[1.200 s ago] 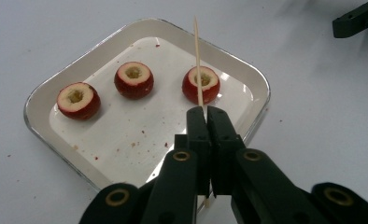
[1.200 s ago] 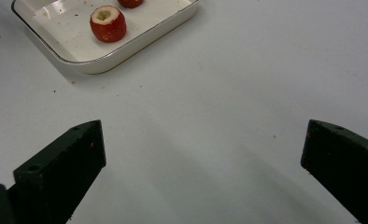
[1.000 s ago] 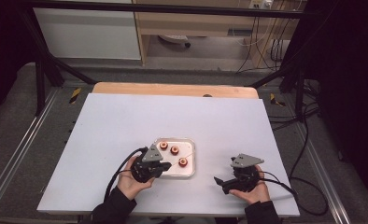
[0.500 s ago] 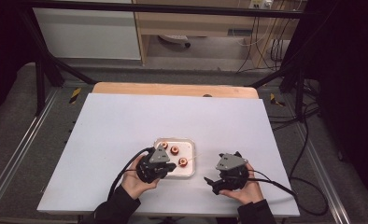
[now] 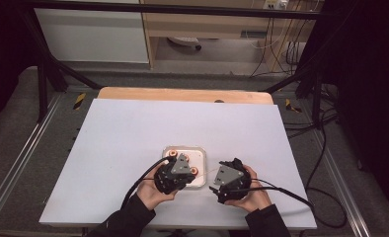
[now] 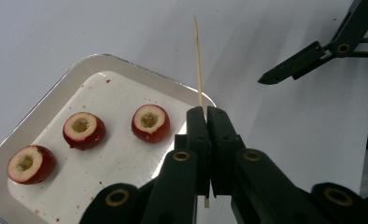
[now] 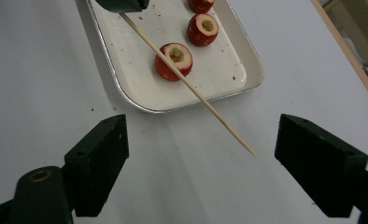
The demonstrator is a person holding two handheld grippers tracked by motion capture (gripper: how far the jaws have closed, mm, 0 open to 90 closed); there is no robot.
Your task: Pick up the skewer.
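Left tool (image 6: 205, 114) is clenched tight on a thin wooden skewer (image 6: 198, 65), jaws pressed together with the stick pinched between them and its sharp end poking well out past the tips. From the right gripper view that skewer (image 7: 191, 88) runs slantwise, crossing over the near edge of the tray (image 7: 135, 100), with its point hanging free above the bare desk (image 7: 42, 70) just beside the tray.

Right tool (image 7: 201, 163) is released, jaws standing wide, though they have just been closing in a little; the skewer's point sits in the gap between them, touching neither pad.

On the tray, three cored red fruit halves, cut faces up. The nearest fruit half (image 7: 173, 60) lies right beside the skewer, apparently under it; the next fruit half (image 7: 202, 29) sits farther along the tray.

High view: both tools hang at the tray's near edge, left tool (image 5: 175, 173) over its corner, right tool (image 5: 229, 177) just off its side, over the white desk (image 5: 133, 128).
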